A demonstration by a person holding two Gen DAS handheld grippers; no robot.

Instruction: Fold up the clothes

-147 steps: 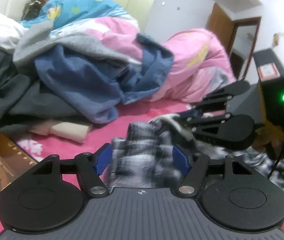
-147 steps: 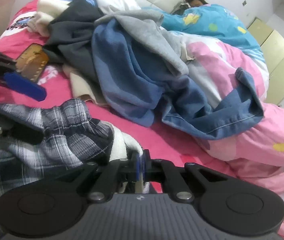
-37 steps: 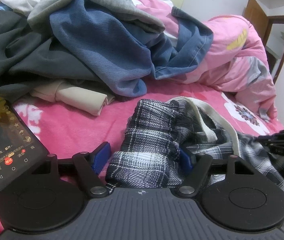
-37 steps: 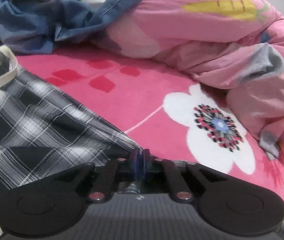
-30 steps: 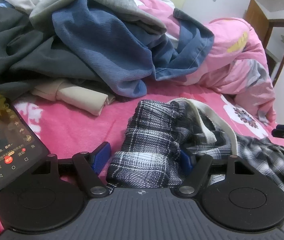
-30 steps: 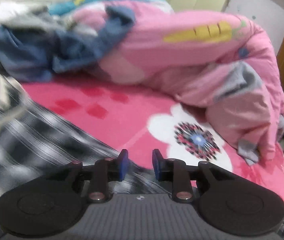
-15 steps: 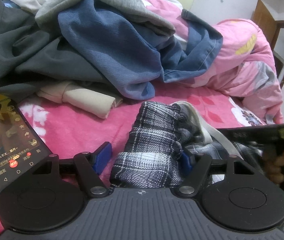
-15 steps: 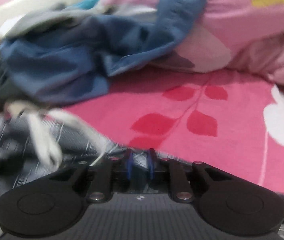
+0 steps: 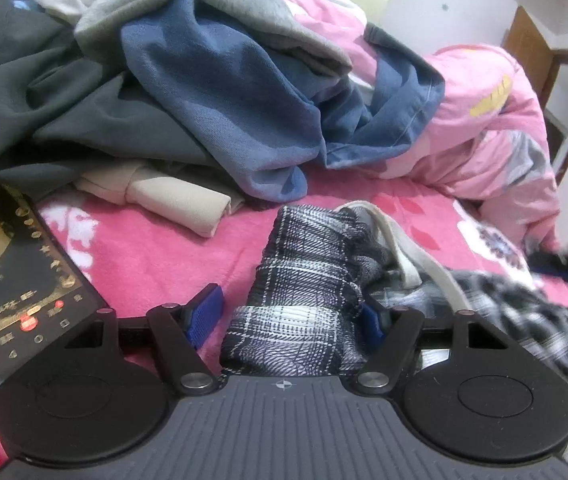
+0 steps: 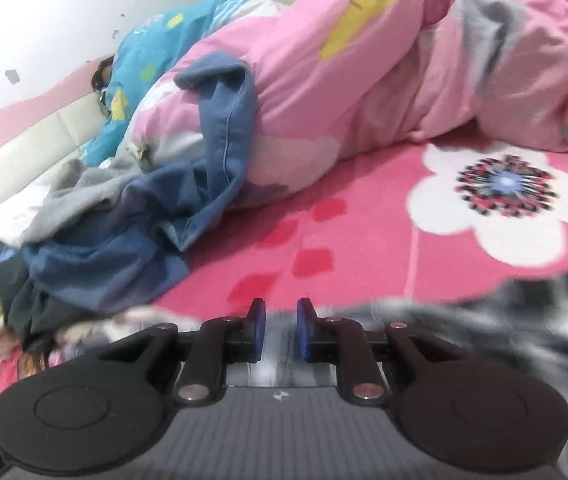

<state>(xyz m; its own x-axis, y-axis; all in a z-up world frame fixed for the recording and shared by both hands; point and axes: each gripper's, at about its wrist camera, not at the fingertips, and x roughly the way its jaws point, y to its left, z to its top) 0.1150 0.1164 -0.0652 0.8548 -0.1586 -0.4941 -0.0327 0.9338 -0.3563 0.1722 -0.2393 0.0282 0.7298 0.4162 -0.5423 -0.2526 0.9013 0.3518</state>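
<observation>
1 crumpled black-and-white plaid garment lies between the wide-open left hand-held gripper; the right hand-held gripper, slightly parted, holds nothing.

Crumpled black-and-white plaid garment on pink bedspread

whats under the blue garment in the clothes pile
A beige folded garment pokes out beneath the blue garment, with a dark grey garment alongside. How far either runs underneath is covered.
</observation>
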